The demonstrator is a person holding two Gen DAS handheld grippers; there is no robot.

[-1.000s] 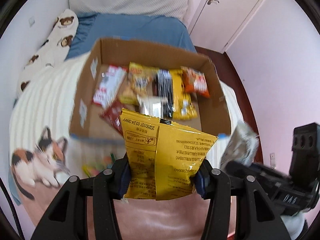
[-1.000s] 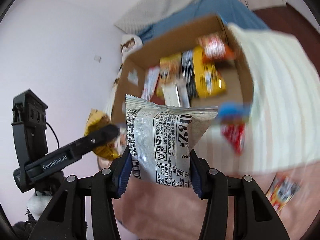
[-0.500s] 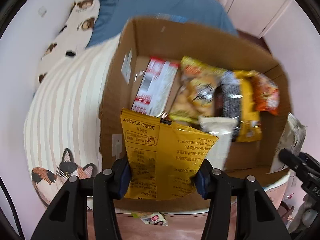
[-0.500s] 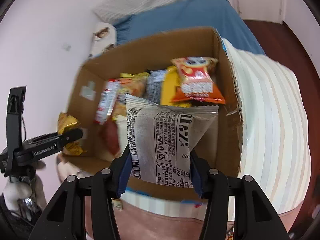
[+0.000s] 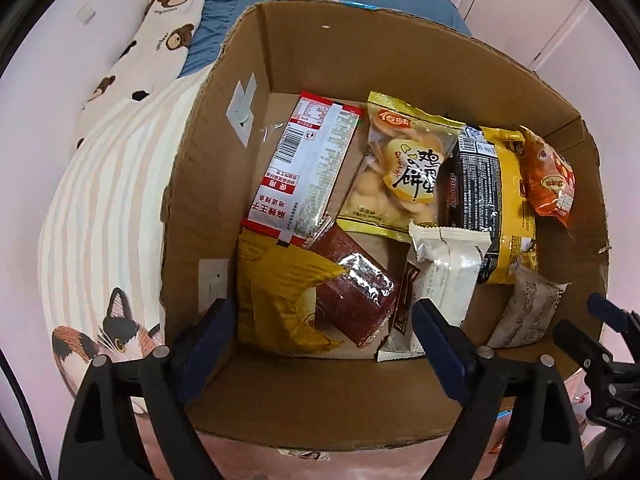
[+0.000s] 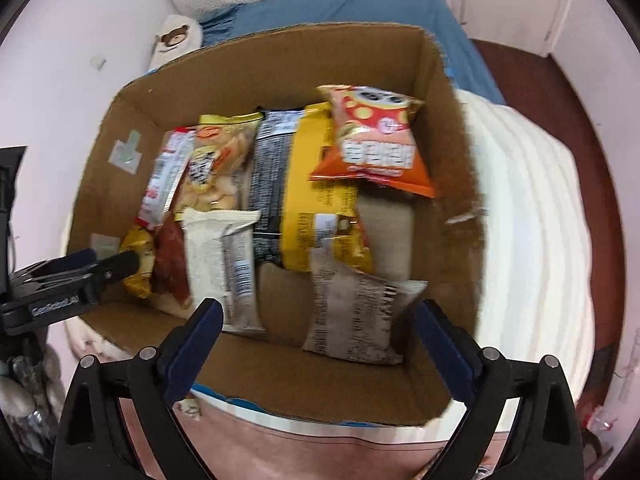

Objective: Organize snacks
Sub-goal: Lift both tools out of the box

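An open cardboard box (image 5: 344, 48) on the bed holds several snack packets. My left gripper (image 5: 320, 320) is open over the box's near left corner; the yellow packet (image 5: 280, 300) lies loose below it, beside a dark red packet (image 5: 352, 292). My right gripper (image 6: 318, 316) is open over the near right part of the box (image 6: 280, 64); the grey printed packet (image 6: 356, 316) lies free below it. The grey packet also shows in the left wrist view (image 5: 528, 312). The left gripper's fingers (image 6: 112, 266) appear at the left of the right wrist view.
Inside the box lie a red-and-white packet (image 5: 308, 164), a biscuit bag (image 5: 400, 176), a black-and-yellow bag (image 5: 492, 200), an orange bag (image 6: 376, 144) and a white bar (image 5: 444, 272). A striped blanket (image 6: 528, 216) and a bear-print pillow (image 5: 160, 32) flank the box.
Both grippers have moved forward over the box and opened. The yellow packet and the grey packet have dropped from them into the box.
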